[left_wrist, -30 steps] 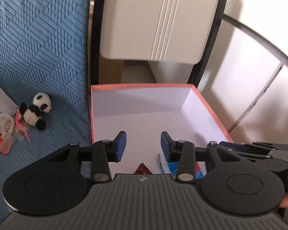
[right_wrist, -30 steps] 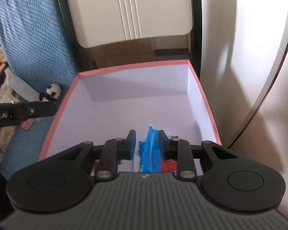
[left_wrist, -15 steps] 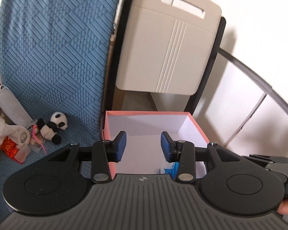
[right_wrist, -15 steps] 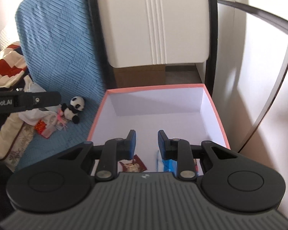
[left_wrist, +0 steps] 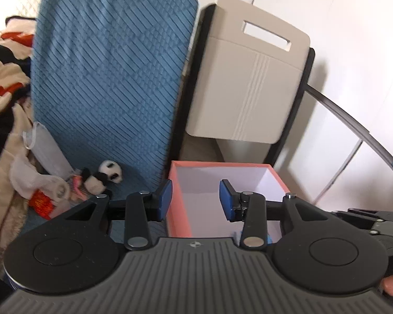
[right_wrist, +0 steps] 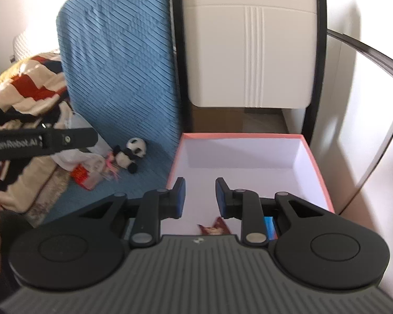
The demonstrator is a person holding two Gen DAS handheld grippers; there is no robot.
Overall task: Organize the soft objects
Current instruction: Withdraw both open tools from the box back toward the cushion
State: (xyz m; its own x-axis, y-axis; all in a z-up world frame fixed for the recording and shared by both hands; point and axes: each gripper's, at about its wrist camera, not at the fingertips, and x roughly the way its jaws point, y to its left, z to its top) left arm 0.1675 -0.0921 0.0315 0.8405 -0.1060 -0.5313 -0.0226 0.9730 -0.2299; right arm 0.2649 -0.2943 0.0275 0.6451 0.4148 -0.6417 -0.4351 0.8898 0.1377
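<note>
Black-and-white panda (right_wrist: 129,154), ribbed blue bedspread (right_wrist: 123,78), pink-rimmed white box (right_wrist: 314,167)

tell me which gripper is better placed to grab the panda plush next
Left, probably. The panda plush lies on the blue cover just left of the open, empty left gripper. The right gripper hangs over the pink box.
</note>
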